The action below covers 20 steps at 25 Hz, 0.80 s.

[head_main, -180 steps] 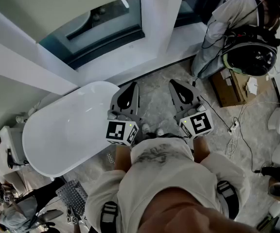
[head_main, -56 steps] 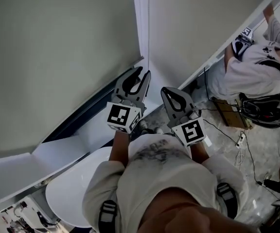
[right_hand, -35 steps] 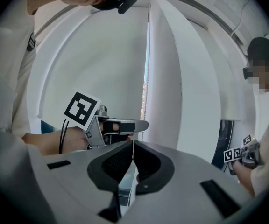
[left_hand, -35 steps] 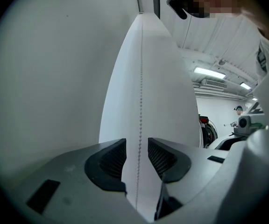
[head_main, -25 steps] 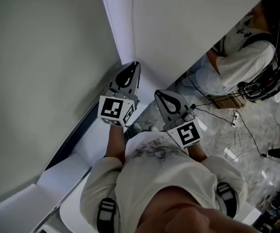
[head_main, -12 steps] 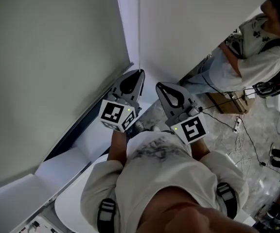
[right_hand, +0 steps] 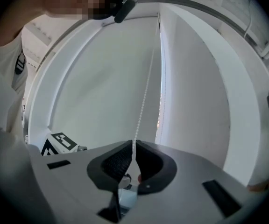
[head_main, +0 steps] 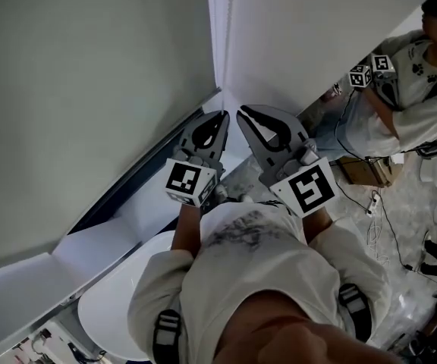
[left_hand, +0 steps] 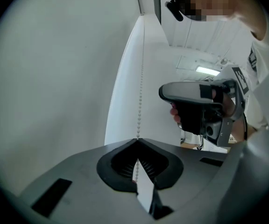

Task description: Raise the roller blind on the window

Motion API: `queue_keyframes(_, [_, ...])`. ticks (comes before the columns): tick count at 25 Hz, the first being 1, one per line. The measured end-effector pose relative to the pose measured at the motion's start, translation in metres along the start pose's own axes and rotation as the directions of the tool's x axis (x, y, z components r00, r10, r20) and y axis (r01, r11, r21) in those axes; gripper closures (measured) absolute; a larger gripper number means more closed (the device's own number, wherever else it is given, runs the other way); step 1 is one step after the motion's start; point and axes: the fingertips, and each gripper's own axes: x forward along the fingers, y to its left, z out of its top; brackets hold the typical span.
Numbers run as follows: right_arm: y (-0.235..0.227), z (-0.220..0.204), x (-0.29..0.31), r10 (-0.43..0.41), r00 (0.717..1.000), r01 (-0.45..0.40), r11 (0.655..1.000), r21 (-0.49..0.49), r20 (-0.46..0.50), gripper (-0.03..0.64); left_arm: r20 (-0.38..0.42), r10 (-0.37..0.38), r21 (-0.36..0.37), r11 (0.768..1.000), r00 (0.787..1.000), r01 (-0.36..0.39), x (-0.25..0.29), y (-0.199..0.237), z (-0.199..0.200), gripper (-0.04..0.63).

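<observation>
Grey-green blind (head_main: 89,89): in the head view it is down over the window at the left, its lower edge just above the white sill (head_main: 154,207).
Frame (head_main: 217,44): a white upright at the blind's right edge, with a second pale blind to its right.
Chain (head_main: 228,21): white beads hanging along the frame's right edge, down to the two grippers.
Left gripper (head_main: 222,114): held up at the foot of the frame, its tip at the chain and its marker cube toward the person's chest.
Right gripper (head_main: 241,114): just beside the left one on its right, the two tips nearly touching.
Tub (head_main: 112,302): white, below the sill at the lower left.
Other person (head_main: 419,59): at the upper right corner, holding two marker cubes up by the second blind.
Left gripper view, jaws: pressed together with the chain (left_hand: 139,101) pinched between the pads. The chain runs straight up from the tip along the frame, the blind lies to its left, and the right gripper shows in a hand at the right.
Right gripper view, jaws: narrow and closed on the chain (right_hand: 141,111), which rises from the tip in front of a pale blind. The left gripper's cube shows at the lower left.
</observation>
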Motion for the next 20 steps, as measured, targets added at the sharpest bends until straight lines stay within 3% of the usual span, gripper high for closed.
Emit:
queue_keyframes(4, [-0.003, 0.024, 0.008, 0.018, 0.999, -0.018, 1.000, -0.007, 0.035, 0.549, -0.003, -0.010, -0.019, 1.000, 1.000, 0.010, -0.001, -0.001, -0.001, 0.588])
queue_keyframes(8, [-0.009, 0.047, 0.013, 0.026, 0.997, -0.025, 0.999, -0.020, 0.074, 0.489, -0.004, -0.019, -0.026, 0.999, 1.000, 0.019, -0.004, -0.003, -0.001, 0.587])
queue_keyframes(20, [-0.017, 0.093, 0.036, 0.055, 0.991, -0.051, 0.998, -0.038, 0.121, 0.485, -0.015, -0.043, -0.017, 0.999, 0.999, 0.043, -0.010, -0.004, -0.003, 0.587])
